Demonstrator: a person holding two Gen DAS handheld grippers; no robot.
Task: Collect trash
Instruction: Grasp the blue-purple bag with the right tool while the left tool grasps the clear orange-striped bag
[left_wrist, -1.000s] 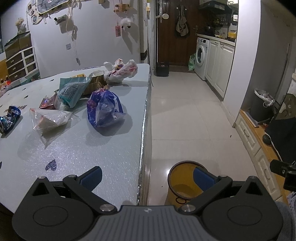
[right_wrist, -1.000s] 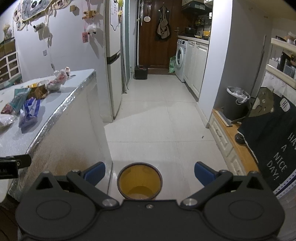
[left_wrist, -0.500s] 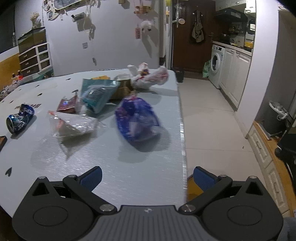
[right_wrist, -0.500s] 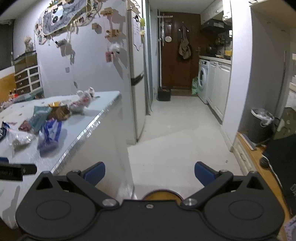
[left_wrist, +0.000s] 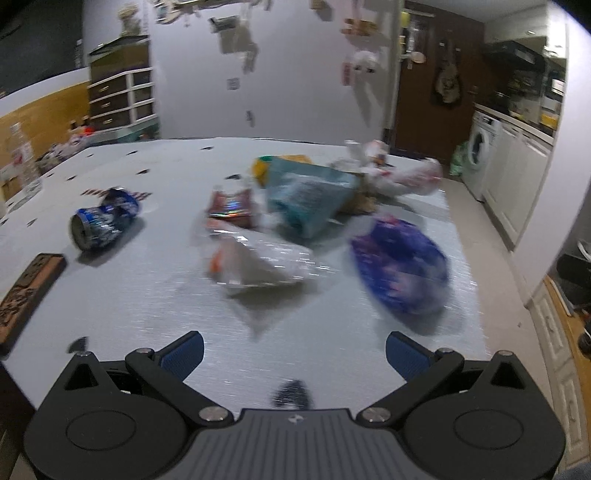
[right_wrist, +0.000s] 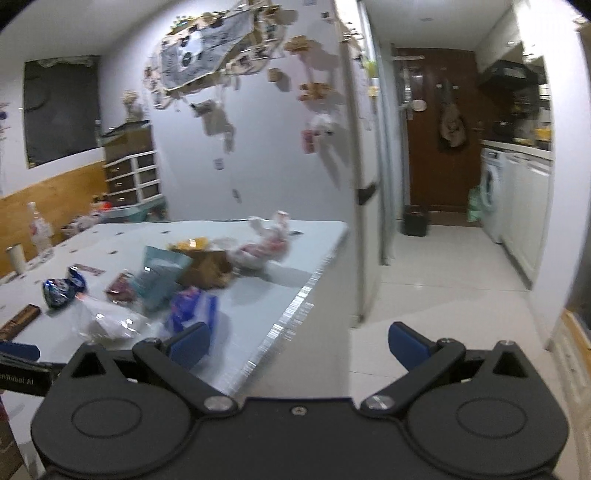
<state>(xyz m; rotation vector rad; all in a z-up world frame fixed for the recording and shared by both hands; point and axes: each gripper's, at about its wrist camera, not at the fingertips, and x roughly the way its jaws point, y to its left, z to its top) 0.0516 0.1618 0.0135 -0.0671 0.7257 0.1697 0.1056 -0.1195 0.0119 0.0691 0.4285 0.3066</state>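
Left gripper (left_wrist: 294, 350) spread wide, blue pads empty, low centre of frame over the brushed silver tabletop (left_wrist: 140, 306). Just ahead, mid-frame: a crinkled clear plastic bag (left_wrist: 255, 260), a glossy purple-blue pouch (left_wrist: 400, 264) to its right, a teal foil packet (left_wrist: 308, 197) behind. Dented blue drink can (left_wrist: 103, 218) lies on its side at left; a dark carved wooden block (left_wrist: 27, 286) hugs the left edge. Right gripper (right_wrist: 298, 343) also gaping, holding nothing, over the table's shiny corner, white tiled floor (right_wrist: 443, 280) at right
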